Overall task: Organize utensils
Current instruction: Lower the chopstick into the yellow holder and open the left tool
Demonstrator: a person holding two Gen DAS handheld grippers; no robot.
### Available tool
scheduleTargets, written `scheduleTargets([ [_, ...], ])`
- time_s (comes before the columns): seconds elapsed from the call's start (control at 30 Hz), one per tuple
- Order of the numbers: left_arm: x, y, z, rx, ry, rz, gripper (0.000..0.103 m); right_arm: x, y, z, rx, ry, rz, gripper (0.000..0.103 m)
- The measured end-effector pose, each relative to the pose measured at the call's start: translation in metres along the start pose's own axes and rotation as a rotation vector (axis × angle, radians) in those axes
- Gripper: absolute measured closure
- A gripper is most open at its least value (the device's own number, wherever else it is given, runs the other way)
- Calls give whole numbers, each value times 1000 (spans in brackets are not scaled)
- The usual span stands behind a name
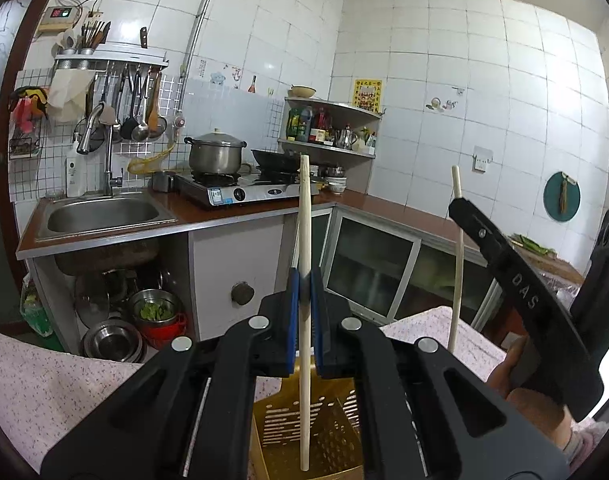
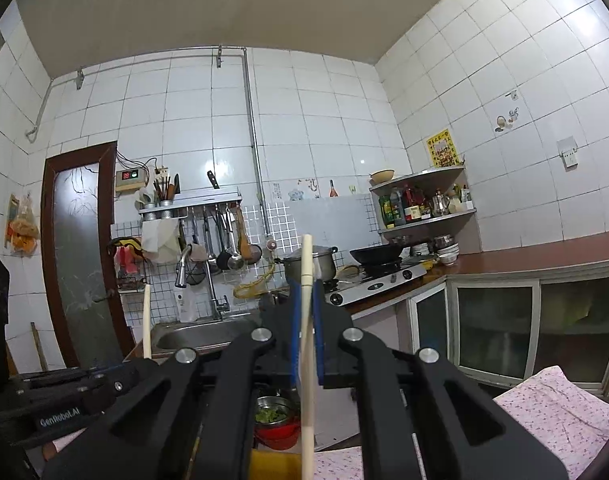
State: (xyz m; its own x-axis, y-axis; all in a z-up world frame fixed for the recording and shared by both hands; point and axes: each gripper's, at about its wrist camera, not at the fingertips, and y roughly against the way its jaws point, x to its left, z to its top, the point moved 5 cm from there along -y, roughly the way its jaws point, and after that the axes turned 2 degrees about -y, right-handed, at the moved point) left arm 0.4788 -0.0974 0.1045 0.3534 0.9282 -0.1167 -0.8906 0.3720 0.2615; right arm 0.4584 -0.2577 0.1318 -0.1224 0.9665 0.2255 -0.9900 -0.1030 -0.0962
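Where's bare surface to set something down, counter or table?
Free: brown counter right of the stove, below the corner shelf; pink tablecloth left of the yellow holder. Crowded: stove with pot and wok, bowls beside it. Both tongs, left and right, hold chopsticks.

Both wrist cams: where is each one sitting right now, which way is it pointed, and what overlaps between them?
Left wrist: on the left gripper, facing the sink and stove; shut on a chopstick over the yellow holder; the right gripper and a hand show at right.
Right wrist: on the right gripper, tilted higher at the wall and ceiling; shut on its own chopstick; the left gripper shows at left.
Shared: sink, steel pot, corner shelf.
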Motion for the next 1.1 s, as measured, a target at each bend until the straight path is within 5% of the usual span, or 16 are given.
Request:
scheduleTargets([
  [1.1, 3, 14, -59, 36, -59, 58, 99, -14, 46, -65, 94, 43, 12, 97],
])
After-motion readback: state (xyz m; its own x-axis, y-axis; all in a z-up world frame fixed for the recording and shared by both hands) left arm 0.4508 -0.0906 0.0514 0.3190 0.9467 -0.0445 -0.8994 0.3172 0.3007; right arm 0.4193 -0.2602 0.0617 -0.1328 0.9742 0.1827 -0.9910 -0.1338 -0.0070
